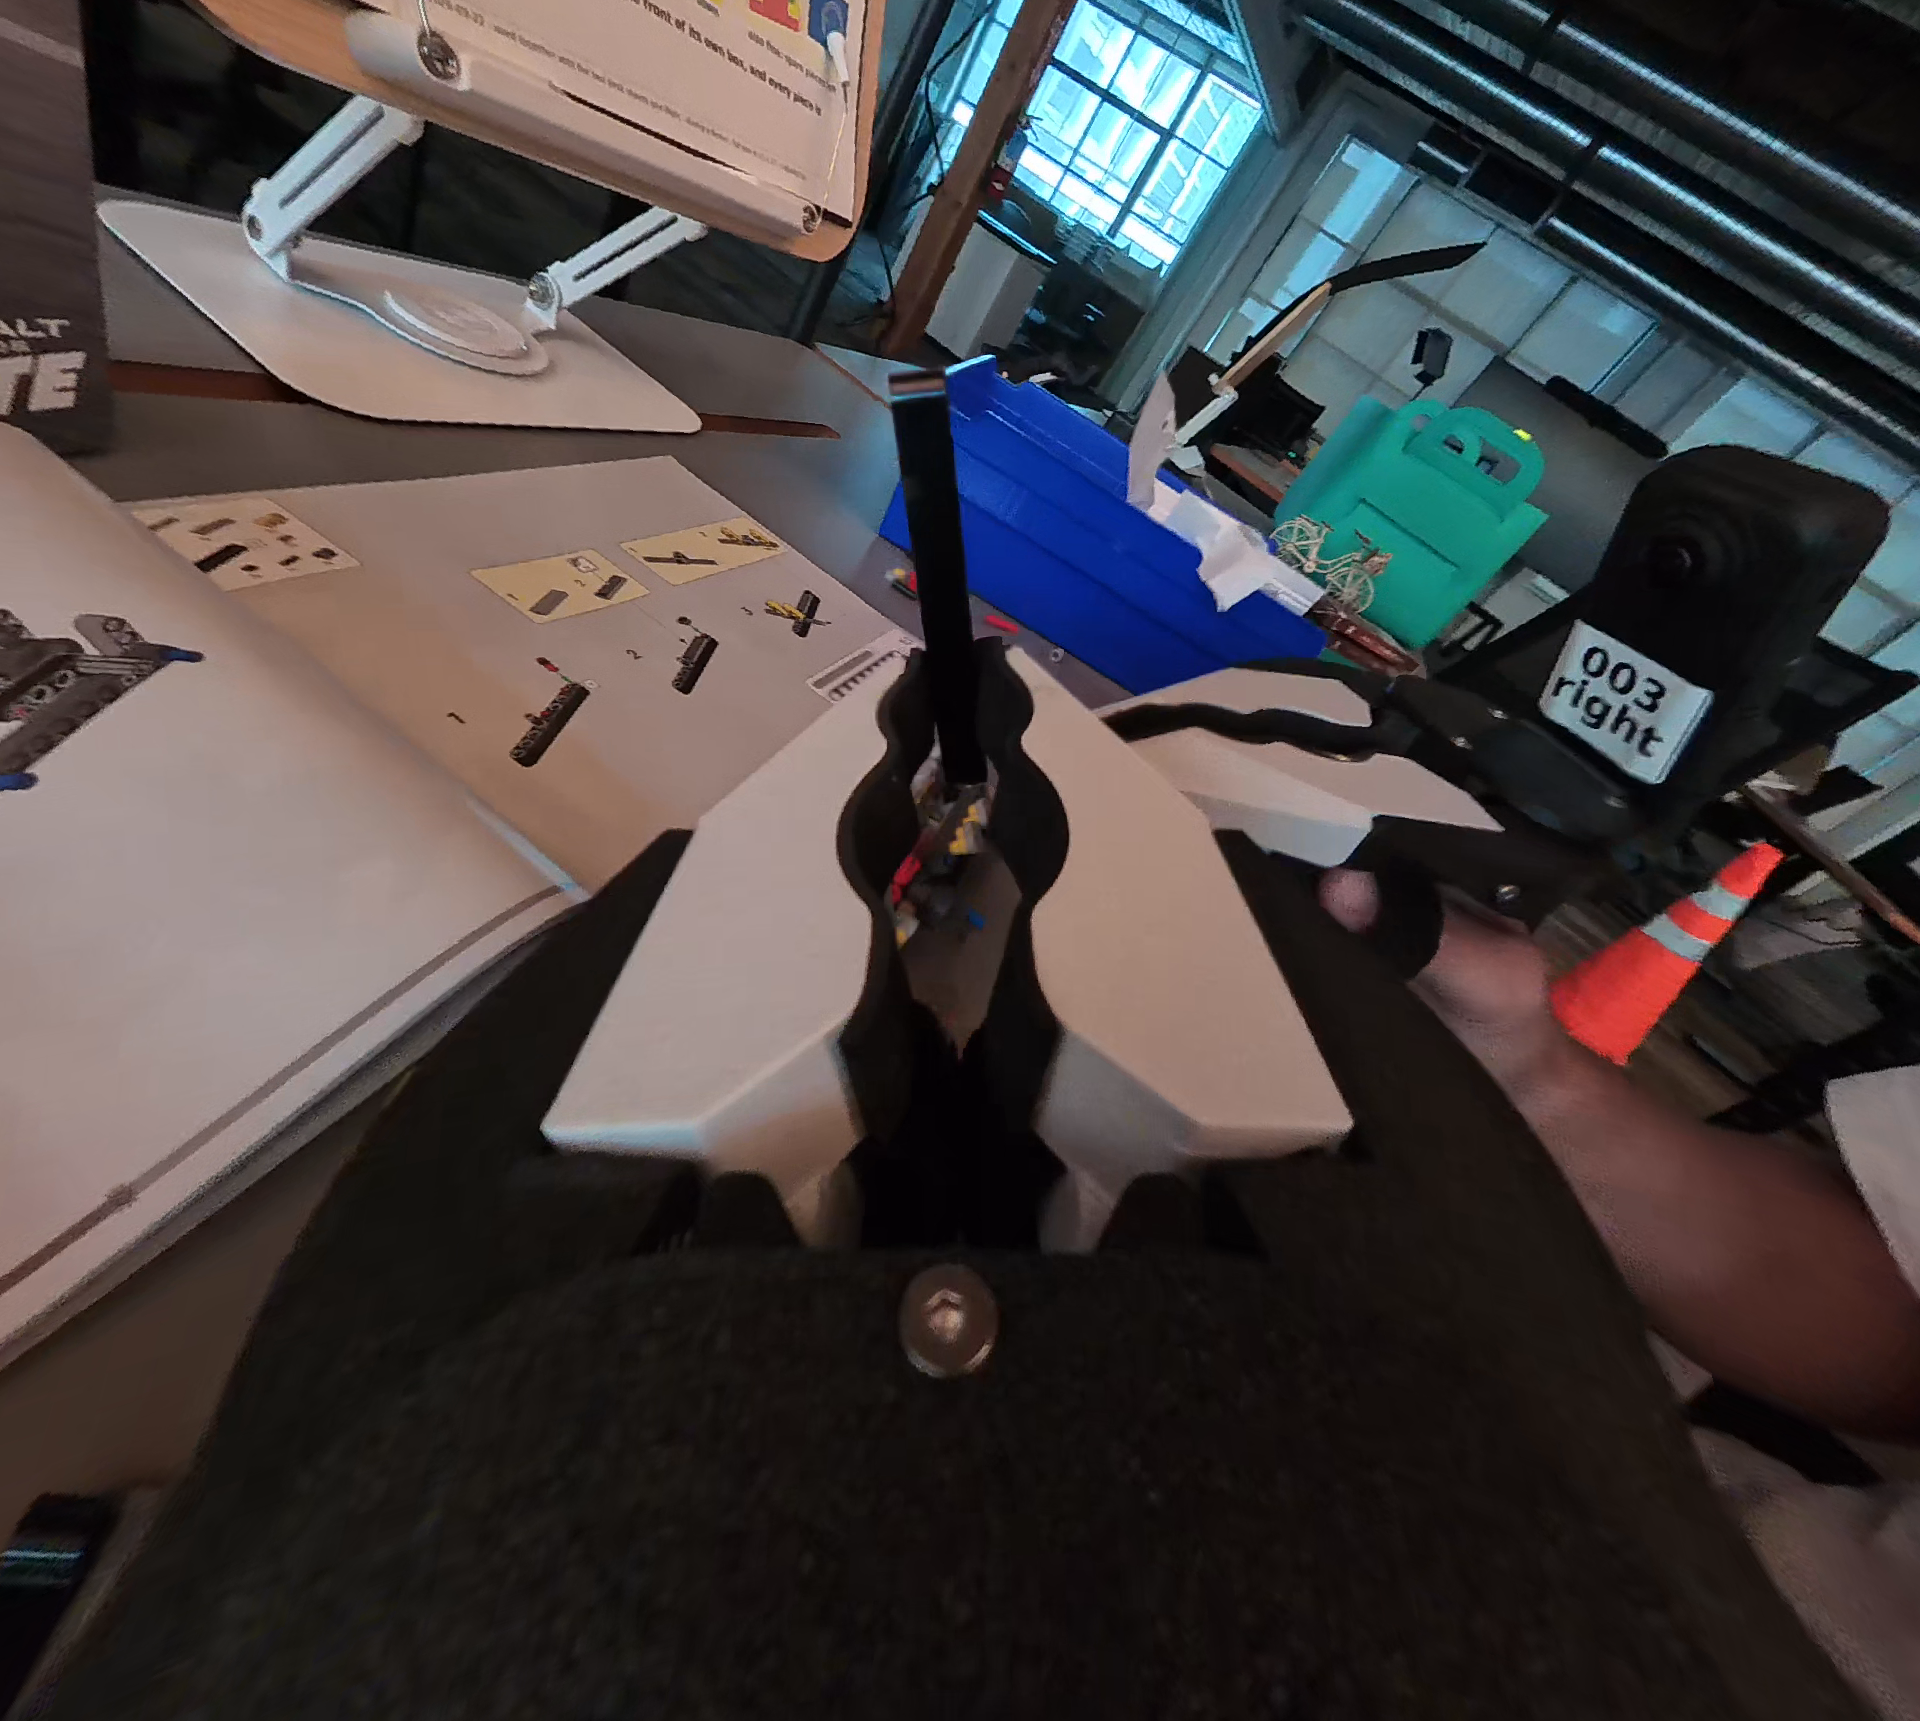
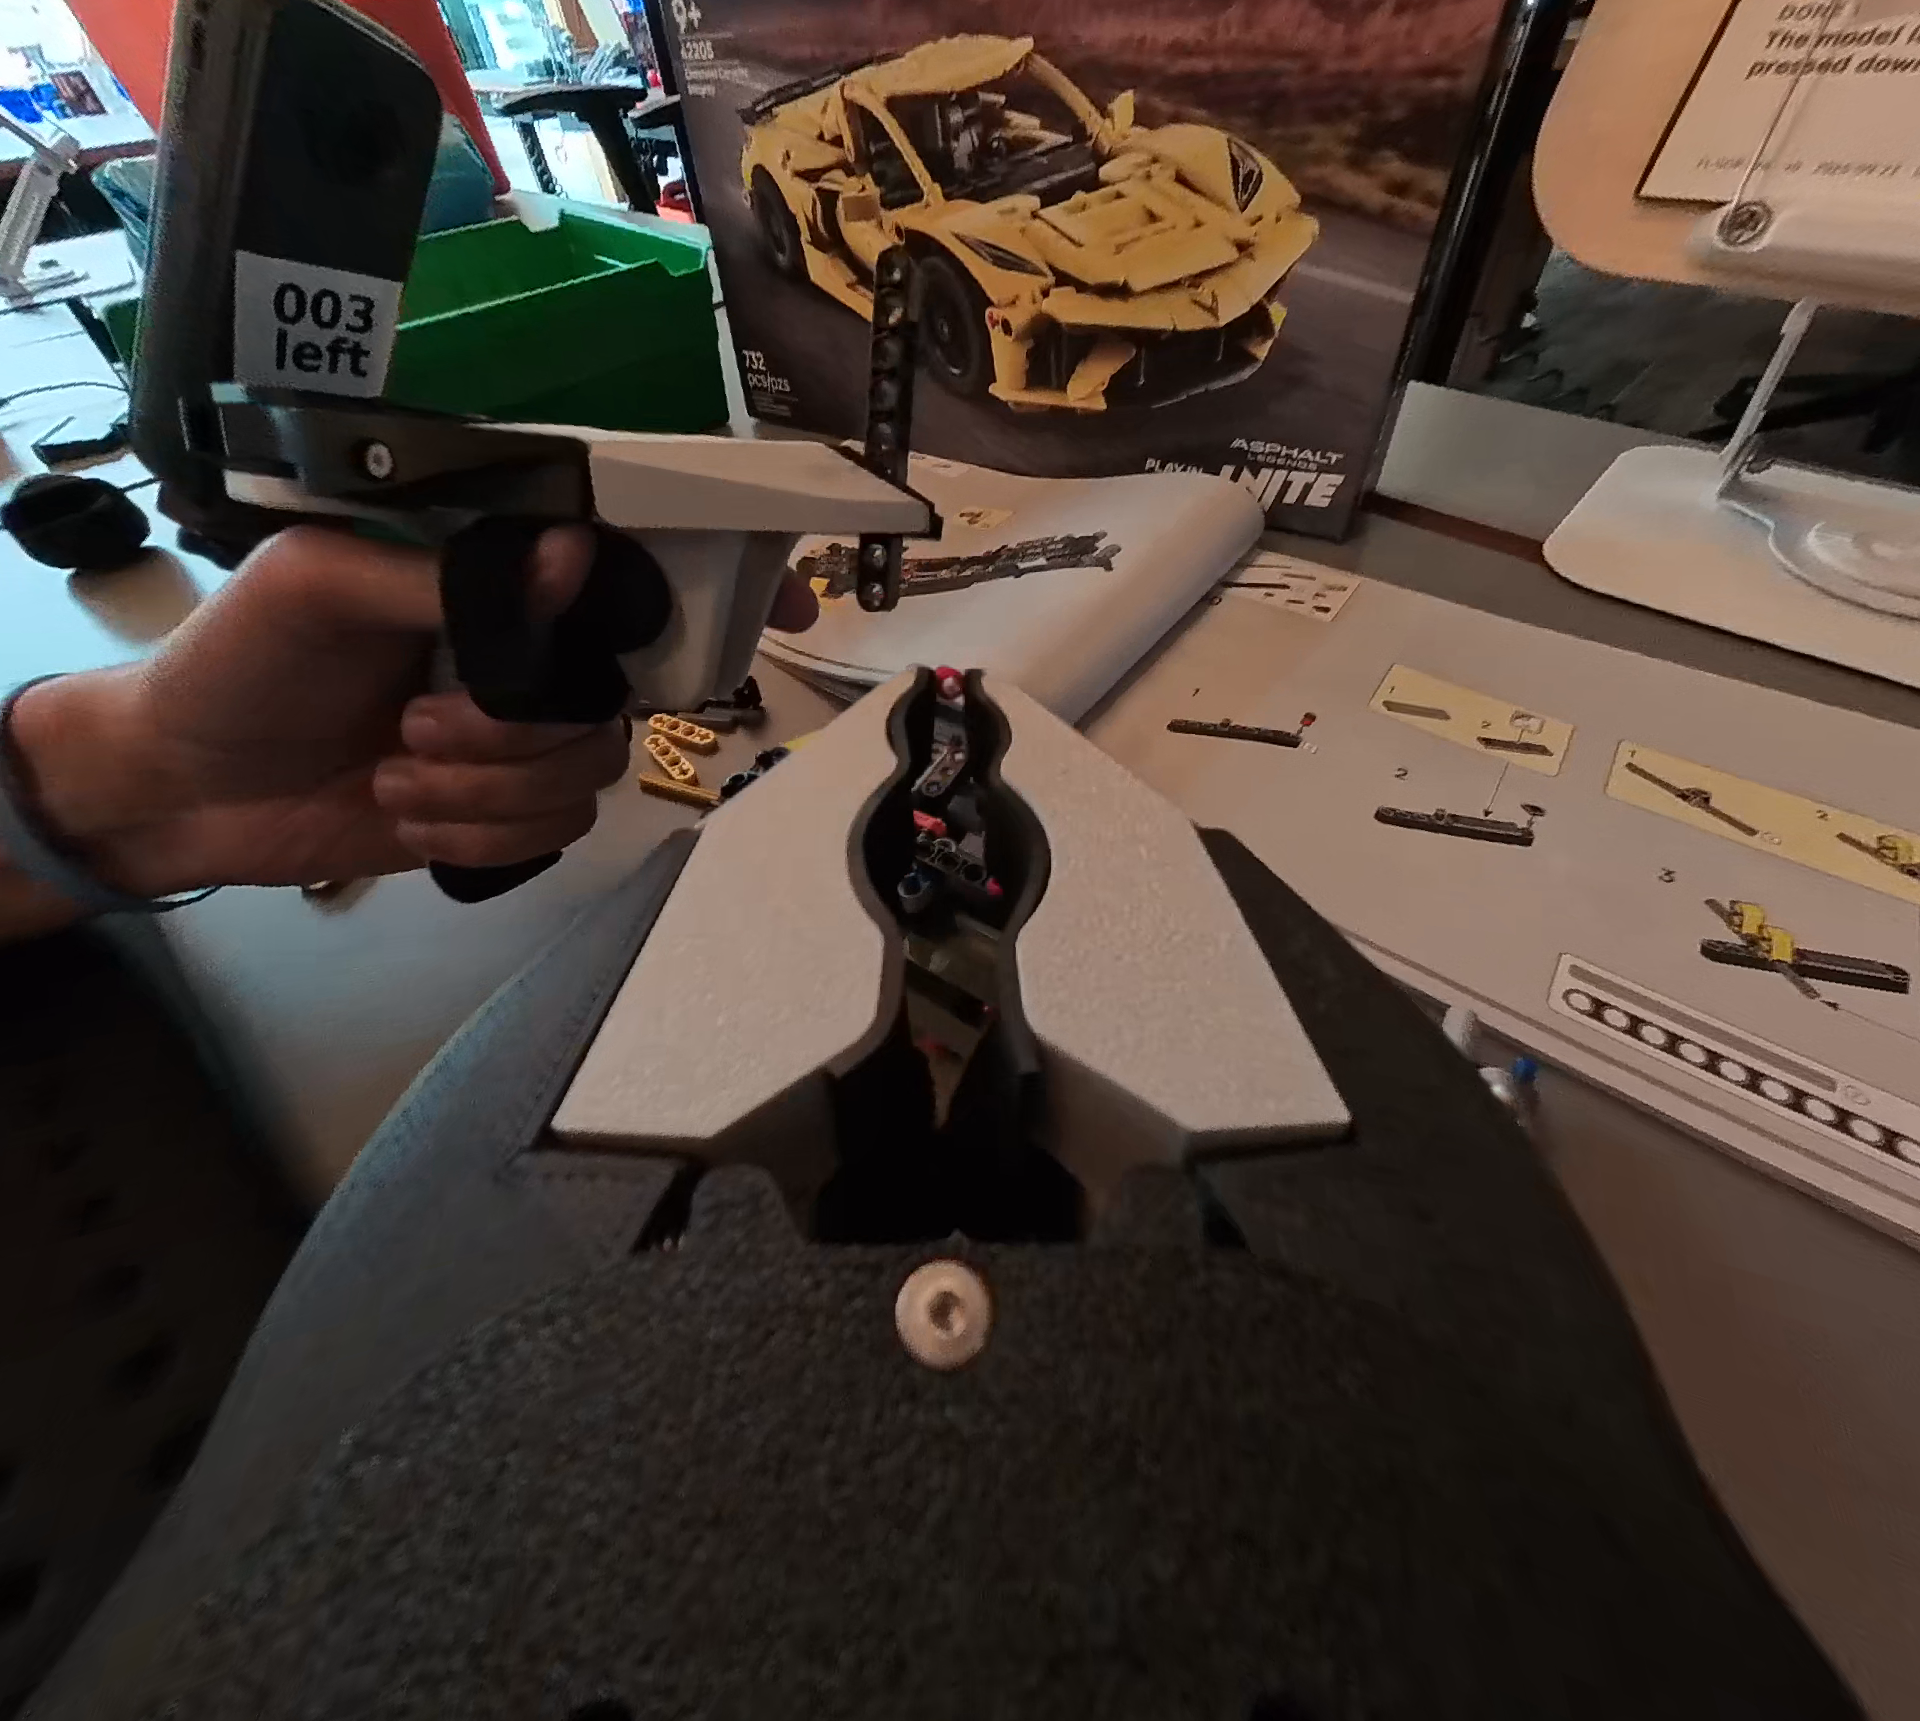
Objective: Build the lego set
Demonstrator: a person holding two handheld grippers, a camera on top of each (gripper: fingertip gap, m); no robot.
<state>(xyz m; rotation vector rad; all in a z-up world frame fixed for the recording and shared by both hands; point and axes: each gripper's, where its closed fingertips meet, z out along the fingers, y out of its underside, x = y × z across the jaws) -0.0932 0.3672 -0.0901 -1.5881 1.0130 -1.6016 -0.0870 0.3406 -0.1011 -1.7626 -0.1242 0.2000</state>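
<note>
My left gripper point(image 1: 954, 669) is shut on a long black holed beam point(image 1: 935, 528) and holds it upright above the open instruction booklet point(image 1: 260, 892). The beam point(image 2: 891, 362) and left gripper point(image 2: 914, 518) also show in the right wrist view, held in a hand at the left. My right gripper point(image 2: 948, 679) is shut on a small red pin point(image 2: 948, 686) at its tips, a short way below and in front of the beam's lower end. In the left wrist view the right gripper point(image 1: 1117, 715) points in from the right, close to the beam.
Loose small yellow beams point(image 2: 681, 741) and dark parts lie on the table under the left hand. The set's box point(image 2: 1039, 113) stands behind. A green bin point(image 2: 582, 310), a blue bin point(image 1: 1060, 549) and a white stand with a sheet point(image 1: 416, 341) flank the booklet. Both grippers' tips are close together, under 4 cm apart.
</note>
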